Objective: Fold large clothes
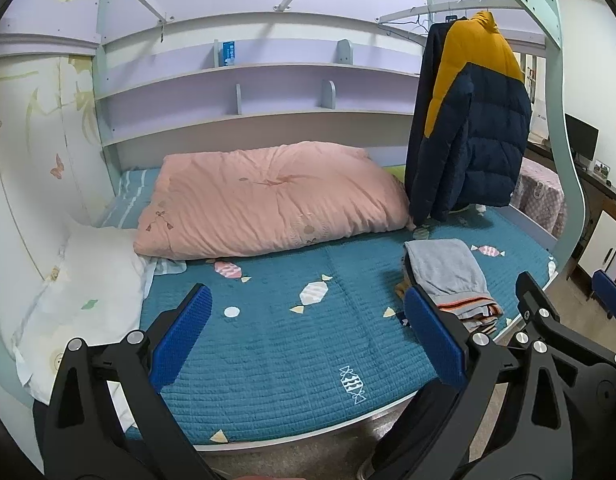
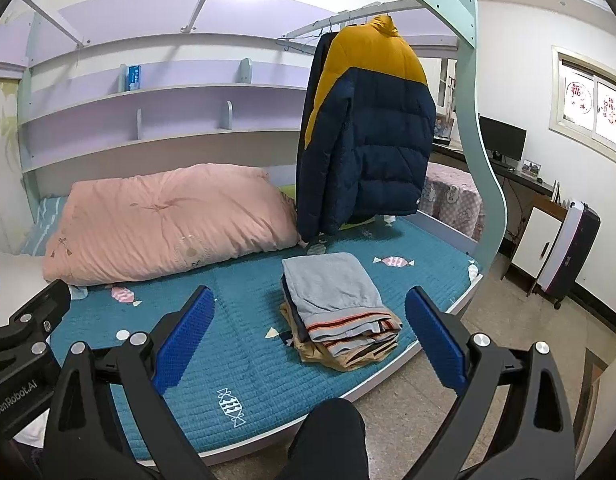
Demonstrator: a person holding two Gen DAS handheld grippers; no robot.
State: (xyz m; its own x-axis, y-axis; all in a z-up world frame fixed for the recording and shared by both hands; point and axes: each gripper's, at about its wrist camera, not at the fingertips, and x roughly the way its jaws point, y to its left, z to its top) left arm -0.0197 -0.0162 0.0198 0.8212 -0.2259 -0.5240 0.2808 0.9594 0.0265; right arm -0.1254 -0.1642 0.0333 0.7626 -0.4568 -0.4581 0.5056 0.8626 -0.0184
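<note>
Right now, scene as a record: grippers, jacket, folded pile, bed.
left gripper: open, empty, above the bed
right gripper: open, empty, near the pile
jacket: navy and yellow, hanging from a rail over the bed, unfolded
pile: folded clothes, grey on top, by the bed's front edge
bed: teal cover
duvet: pink, at the back

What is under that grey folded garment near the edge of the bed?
The grey folded garment tops a small stack: striped folds, something dark, and a tan piece at the bottom show at the edges. How many garments there are, the top one hides.
</note>
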